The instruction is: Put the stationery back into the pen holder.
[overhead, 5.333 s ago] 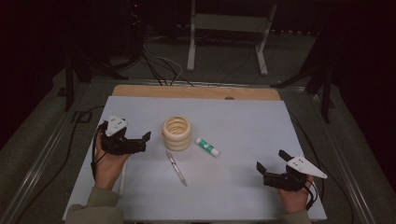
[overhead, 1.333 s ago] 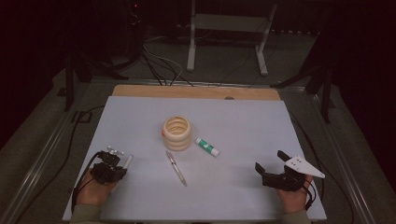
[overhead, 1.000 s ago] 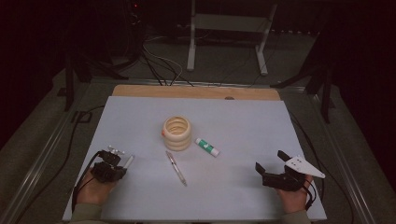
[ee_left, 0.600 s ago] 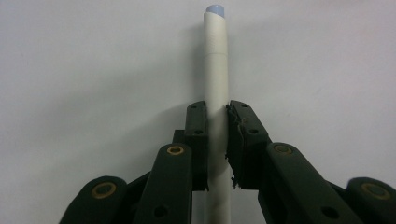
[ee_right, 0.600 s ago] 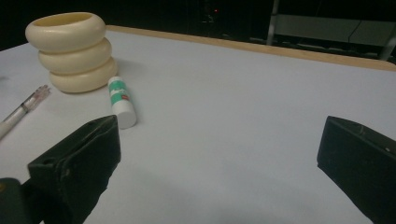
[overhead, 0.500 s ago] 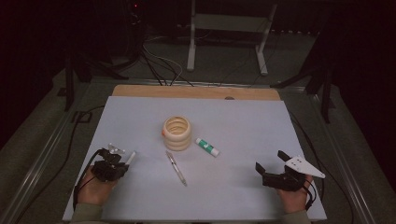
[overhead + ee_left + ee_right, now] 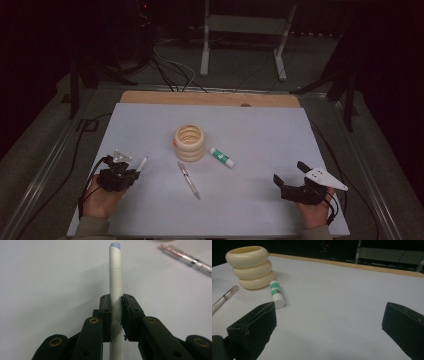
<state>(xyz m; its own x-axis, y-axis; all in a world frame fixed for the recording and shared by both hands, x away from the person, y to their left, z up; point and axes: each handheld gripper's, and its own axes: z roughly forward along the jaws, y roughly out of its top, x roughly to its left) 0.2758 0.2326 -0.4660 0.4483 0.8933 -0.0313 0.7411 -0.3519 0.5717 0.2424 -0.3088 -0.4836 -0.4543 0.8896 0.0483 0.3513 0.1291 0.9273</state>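
My left gripper (image 7: pixel 131 172) (image 7: pixel 116 305) is shut on a white pen (image 7: pixel 115 280) (image 7: pixel 141 163) with a pale blue cap, which sticks out ahead of the jaws just above the white table top (image 7: pixel 260 135). It is at the table's front left. A cream ribbed holder (image 7: pixel 189 142) (image 7: pixel 250 266) stands near the middle. Beside it lie a green-and-white glue stick (image 7: pixel 221 157) (image 7: pixel 276 294) and a clear pen (image 7: pixel 189 180) (image 7: pixel 186 259) (image 7: pixel 224 299). My right gripper (image 7: pixel 290 176) (image 7: pixel 329 322) rests at the front right, open, nothing between its jaws.
A wooden strip (image 7: pixel 210 99) runs along the table's far edge. Beyond it stand a metal frame (image 7: pixel 245 35) and loose cables (image 7: pixel 170 65) on a dark floor. Cables trail from both grippers off the table's sides.
The left hand came from beside the holder down to the front left and now holds the white pen. In the last second it shifted slightly up and right. The right gripper stayed put.
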